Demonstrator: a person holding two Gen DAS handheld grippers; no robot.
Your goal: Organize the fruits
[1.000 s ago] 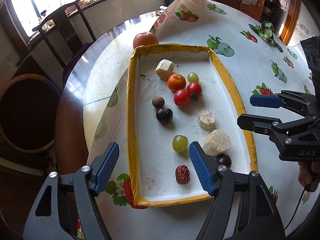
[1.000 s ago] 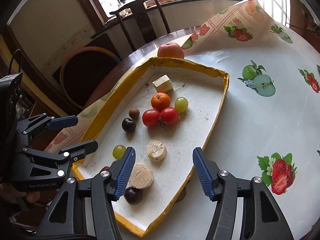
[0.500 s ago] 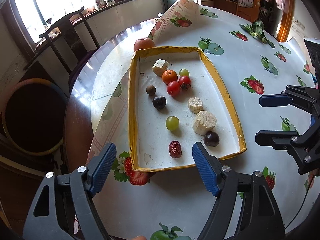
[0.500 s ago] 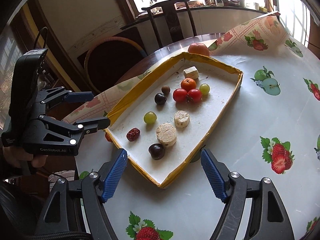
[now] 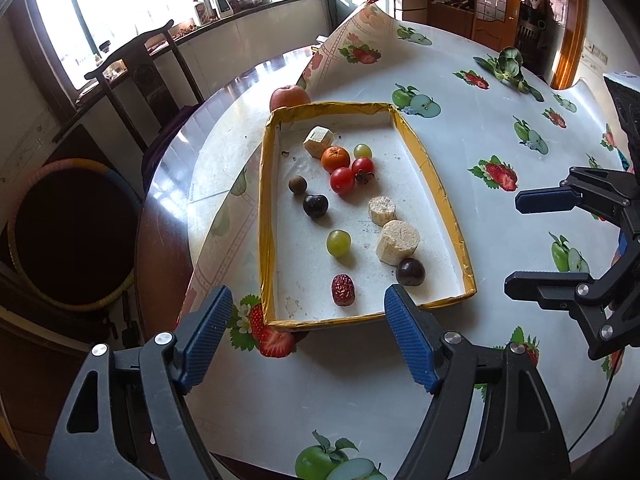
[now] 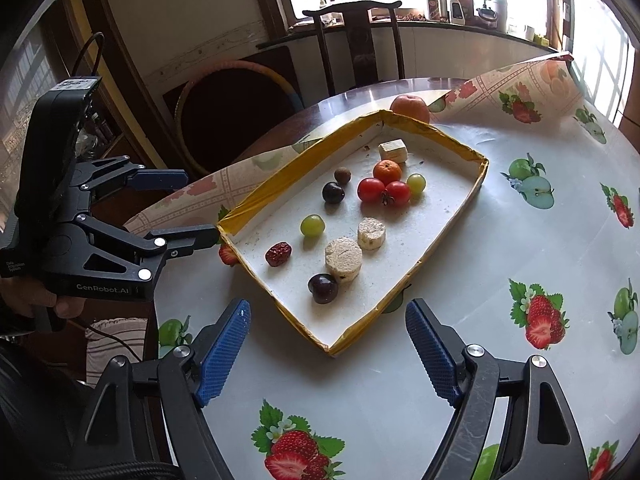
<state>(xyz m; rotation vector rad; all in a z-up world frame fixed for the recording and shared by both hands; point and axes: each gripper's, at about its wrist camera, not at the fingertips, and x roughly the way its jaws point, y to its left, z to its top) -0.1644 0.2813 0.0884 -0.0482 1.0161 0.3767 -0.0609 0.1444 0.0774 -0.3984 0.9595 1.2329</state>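
Note:
A shallow yellow-rimmed tray [image 5: 440, 200] [image 6: 448, 228] lies on the fruit-print tablecloth. In it lie a mandarin [image 5: 335, 159] [image 6: 387, 171], two red tomatoes [image 5: 342, 180], two green grapes [image 5: 338, 242] [image 6: 312, 225], dark plums [image 5: 410, 271] [image 6: 323, 288], a red date [image 5: 343, 289] [image 6: 278, 254], a brown longan [image 5: 297, 183] and pale cake pieces [image 5: 398, 241]. A red apple [image 5: 289, 96] [image 6: 409, 107] sits beyond the tray's far corner. My left gripper [image 5: 308, 338] [image 6: 192, 208] is open and empty, short of the tray's near edge. My right gripper [image 6: 328, 356] [image 5: 520, 240] is open and empty beside the tray.
The tablecloth's far corner [image 5: 368, 28] is curled up behind the apple. A wooden chair [image 5: 132, 76] and a hoop [image 5: 72, 232] stand past the table's left edge. A green leafy item [image 5: 508, 64] lies at the far right.
Both grippers have pulled back and up from the tray, so the whole tray now shows. Both stayed open. The fruits have not moved.

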